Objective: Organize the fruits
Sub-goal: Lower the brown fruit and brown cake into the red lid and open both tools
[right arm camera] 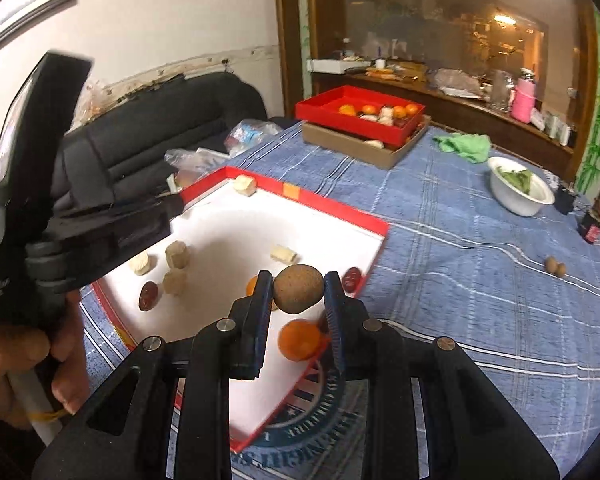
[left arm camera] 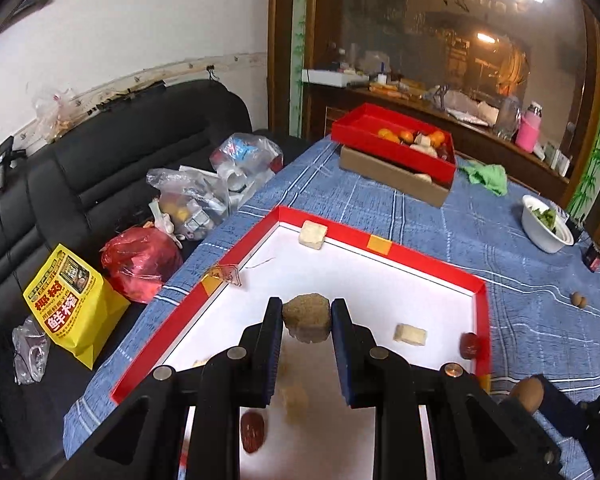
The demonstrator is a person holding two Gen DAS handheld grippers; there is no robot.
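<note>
My left gripper [left arm camera: 307, 308] is shut on a rough tan chunk [left arm camera: 306, 322], held over the white floor of a red-rimmed tray [left arm camera: 428, 258]. My right gripper [right arm camera: 298, 280] is shut on a round brown fruit [right arm camera: 299, 289] above the tray's near right corner [right arm camera: 374, 236]; the same fruit [left arm camera: 528, 398] shows at the lower right of the left wrist view. Under the right gripper lies an orange [right arm camera: 300, 339]. Pale cubes [left arm camera: 313, 235] [right arm camera: 177, 255], a pale block [left arm camera: 410, 334] and dark red dates [left arm camera: 253, 432] [right arm camera: 148, 295] lie scattered in the tray.
A second red box [right arm camera: 320, 106] with oranges rests on a cardboard box [right arm camera: 340, 140] at the table's far end. A white bowl of greens [right arm camera: 518, 194], a green cloth [right arm camera: 462, 146] and two small nuts [right arm camera: 555, 267] lie on the blue cloth. Bags crowd the black sofa [left arm camera: 112, 152].
</note>
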